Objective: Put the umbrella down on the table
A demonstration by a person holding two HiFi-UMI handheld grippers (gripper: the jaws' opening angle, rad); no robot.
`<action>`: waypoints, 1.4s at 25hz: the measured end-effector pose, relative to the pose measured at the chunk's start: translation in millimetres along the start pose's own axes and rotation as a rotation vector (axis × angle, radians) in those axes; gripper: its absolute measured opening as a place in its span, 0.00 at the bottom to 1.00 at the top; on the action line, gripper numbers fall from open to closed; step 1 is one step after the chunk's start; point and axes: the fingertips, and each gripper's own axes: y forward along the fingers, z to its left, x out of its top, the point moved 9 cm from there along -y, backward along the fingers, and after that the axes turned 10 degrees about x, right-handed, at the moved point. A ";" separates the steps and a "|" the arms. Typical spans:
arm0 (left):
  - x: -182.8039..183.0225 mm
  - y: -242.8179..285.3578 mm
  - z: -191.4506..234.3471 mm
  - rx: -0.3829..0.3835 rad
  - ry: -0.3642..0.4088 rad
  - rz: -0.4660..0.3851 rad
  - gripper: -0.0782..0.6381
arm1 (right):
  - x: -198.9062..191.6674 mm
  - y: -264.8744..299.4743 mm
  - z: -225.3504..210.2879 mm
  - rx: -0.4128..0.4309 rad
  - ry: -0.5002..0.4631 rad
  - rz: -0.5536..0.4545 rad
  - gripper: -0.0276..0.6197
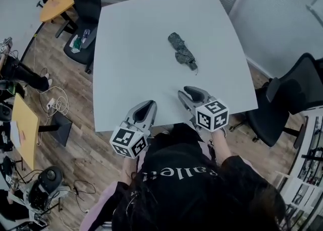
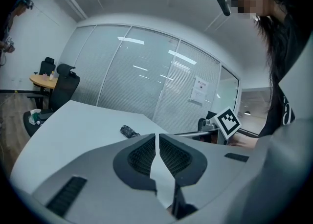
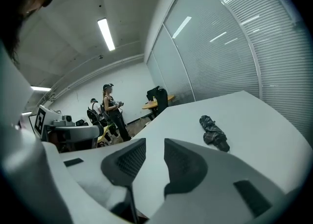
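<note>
— Where was the folded umbrella (image 1: 182,51)?
— It lay on the surface (image 1: 131,48), ahead of both grippers, clear of them and nearer the right gripper (image 1: 187,91).
— And the jaws?
— The left gripper (image 1: 148,105) had its jaws together, empty; the right's stood somewhat apart, with nothing between.

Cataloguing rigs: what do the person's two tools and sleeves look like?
Both the left tool and right tool are grey shells with black ribbed pads, each carrying a white cube of black square markers. Top black, left sleeve pinkish.
</note>
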 end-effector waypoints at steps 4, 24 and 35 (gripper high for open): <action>-7.8 -16.0 0.8 -0.027 0.008 0.007 0.15 | -12.5 -4.1 27.8 -0.008 0.009 -0.024 0.18; -33.1 -54.0 9.7 -0.097 0.014 0.028 0.15 | -45.1 -21.3 91.5 -0.081 -0.016 -0.074 0.10; -27.2 -39.9 -2.9 -0.161 0.061 0.043 0.15 | -45.6 -35.7 86.4 -0.114 -0.008 -0.097 0.10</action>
